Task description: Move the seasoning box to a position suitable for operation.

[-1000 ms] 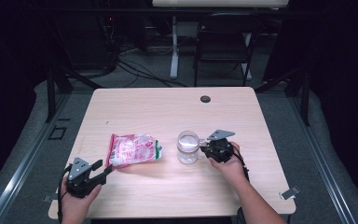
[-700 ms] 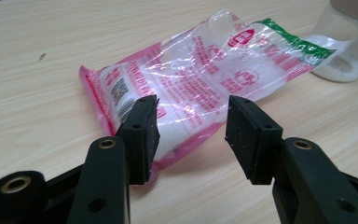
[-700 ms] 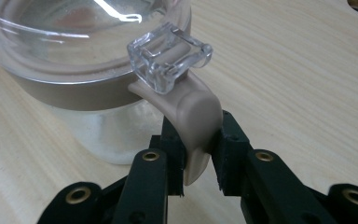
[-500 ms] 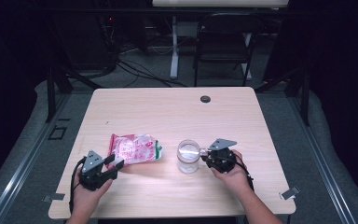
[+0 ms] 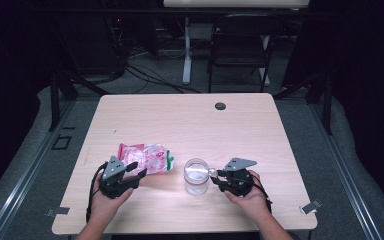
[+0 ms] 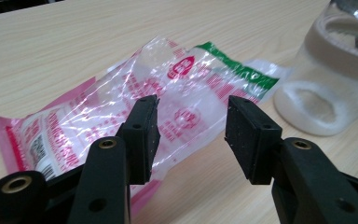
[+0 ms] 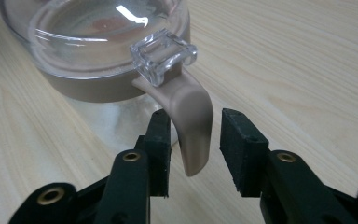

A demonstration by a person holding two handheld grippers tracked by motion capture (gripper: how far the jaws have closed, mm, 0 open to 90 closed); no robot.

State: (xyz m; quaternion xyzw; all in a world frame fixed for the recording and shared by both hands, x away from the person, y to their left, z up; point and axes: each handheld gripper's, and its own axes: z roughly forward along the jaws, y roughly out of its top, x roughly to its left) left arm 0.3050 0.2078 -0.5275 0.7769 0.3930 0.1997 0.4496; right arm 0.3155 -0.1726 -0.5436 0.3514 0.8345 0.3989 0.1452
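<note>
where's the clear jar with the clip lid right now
In the high view the jar stands near the table's front edge, between the plastic packet on its left and the right gripper, whose open jaws flank its beige latch.

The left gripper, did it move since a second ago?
Yes. In the high view the left gripper has slid rightward and away from the table's near edge, up to the plastic bag, jaws open around its corner.
</note>
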